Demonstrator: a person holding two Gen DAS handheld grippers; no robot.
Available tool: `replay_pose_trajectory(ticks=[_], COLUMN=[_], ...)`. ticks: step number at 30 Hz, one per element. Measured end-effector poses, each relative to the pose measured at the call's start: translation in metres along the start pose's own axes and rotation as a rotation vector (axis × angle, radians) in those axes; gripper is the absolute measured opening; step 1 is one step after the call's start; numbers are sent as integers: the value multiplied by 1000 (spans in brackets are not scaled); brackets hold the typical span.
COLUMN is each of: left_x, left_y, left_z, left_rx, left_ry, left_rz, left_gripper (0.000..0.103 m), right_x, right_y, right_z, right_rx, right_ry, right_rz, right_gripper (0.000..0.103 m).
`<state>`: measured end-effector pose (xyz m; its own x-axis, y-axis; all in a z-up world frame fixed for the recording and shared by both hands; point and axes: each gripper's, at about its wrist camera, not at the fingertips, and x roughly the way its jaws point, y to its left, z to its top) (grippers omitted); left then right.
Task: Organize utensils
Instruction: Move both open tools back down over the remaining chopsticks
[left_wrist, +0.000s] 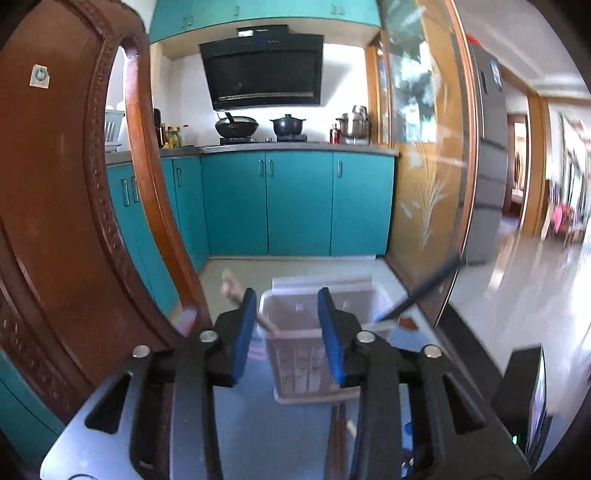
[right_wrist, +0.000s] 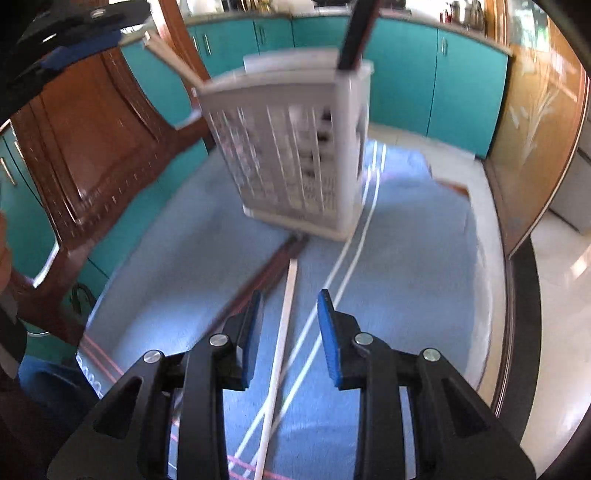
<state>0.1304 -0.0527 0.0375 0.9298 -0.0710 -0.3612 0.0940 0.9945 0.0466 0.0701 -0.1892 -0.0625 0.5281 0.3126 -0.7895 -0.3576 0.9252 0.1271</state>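
Note:
A white slotted utensil holder (right_wrist: 295, 147) stands on a blue cloth (right_wrist: 406, 240); it also shows in the left wrist view (left_wrist: 314, 354). It holds a pale chopstick (right_wrist: 173, 62) leaning left and a black-handled utensil (right_wrist: 354, 37). On the cloth lie dark brown chopsticks (right_wrist: 273, 269), a white chopstick (right_wrist: 280, 343) and thin white sticks (right_wrist: 343, 269). My right gripper (right_wrist: 290, 332) is open and empty, low over the white chopstick. My left gripper (left_wrist: 288, 332) is open and empty, above and in front of the holder's rim; it also shows in the right wrist view's top left corner (right_wrist: 70, 40).
A carved wooden chair back (left_wrist: 55, 203) stands close on the left. Teal kitchen cabinets (left_wrist: 295, 203) with a stove, a wok and pots are behind. A glass sliding door (left_wrist: 424, 147) is on the right. A dark device (left_wrist: 524, 391) sits at the table's right edge.

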Motion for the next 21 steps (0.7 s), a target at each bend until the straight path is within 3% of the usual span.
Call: replay_pose_trajectory(ticks=[9,11,14,21], left_x=[2,2,2,7], left_y=[6,7,7,1], left_z=[-44,-48,-54,-65], left_rx=[15,15,22,39], left_ry=[131,144,164,201], left_rz=[18,20,23,21], left_gripper=[43,44,44,45], right_x=[35,36,38,23], right_y=[5,9,10,-6], right_z=[-27,-30,-33,-28], right_rx=[2,-17,-5,50], right_ry=[146,136,136,100], right_rz=[9,-6,14,12], right_gripper=[30,26,7,6])
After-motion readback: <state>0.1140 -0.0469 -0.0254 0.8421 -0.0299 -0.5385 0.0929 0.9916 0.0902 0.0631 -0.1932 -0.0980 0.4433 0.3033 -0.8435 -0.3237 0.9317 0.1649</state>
